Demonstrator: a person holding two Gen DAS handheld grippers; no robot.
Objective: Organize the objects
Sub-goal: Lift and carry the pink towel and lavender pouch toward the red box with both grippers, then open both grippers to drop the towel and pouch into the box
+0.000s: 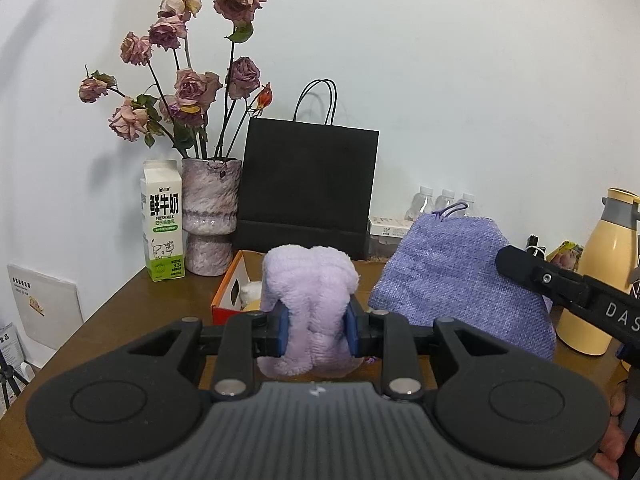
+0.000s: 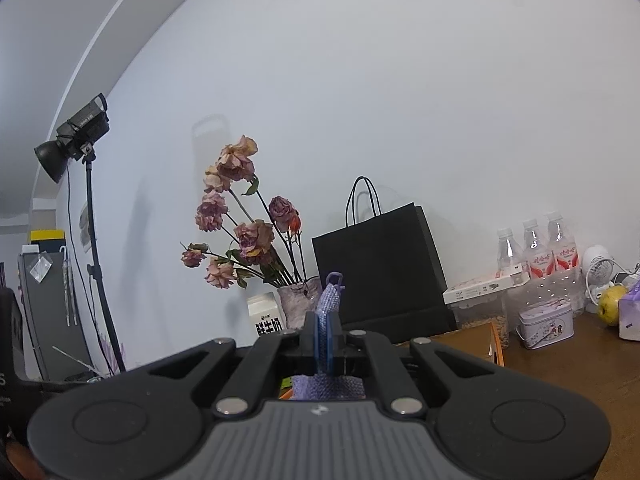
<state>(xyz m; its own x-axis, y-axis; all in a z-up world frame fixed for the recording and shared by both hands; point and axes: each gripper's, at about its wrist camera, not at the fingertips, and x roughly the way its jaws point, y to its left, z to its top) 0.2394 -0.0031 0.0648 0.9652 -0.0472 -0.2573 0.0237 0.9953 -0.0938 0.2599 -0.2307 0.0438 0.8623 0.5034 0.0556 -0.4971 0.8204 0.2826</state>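
Both the left gripper (image 1: 316,330) and the right gripper (image 2: 325,338) are matte black plastic with blue pads, silver pivot bolts, ribbed grey bodies and round embossed discs.

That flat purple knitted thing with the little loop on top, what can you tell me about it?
The purple knitted cloth is a flat, roughly square piece of coarse woven or crocheted fabric, lavender-blue with a slight sheen, and has a small cord loop at its top edge. It hangs upright in the air above the wooden table, slightly tilted, held up by the right tongs, which are shut on it; from the right wrist view it shows edge-on between the blue pads. It hangs just right of the fluffy lilac towel.
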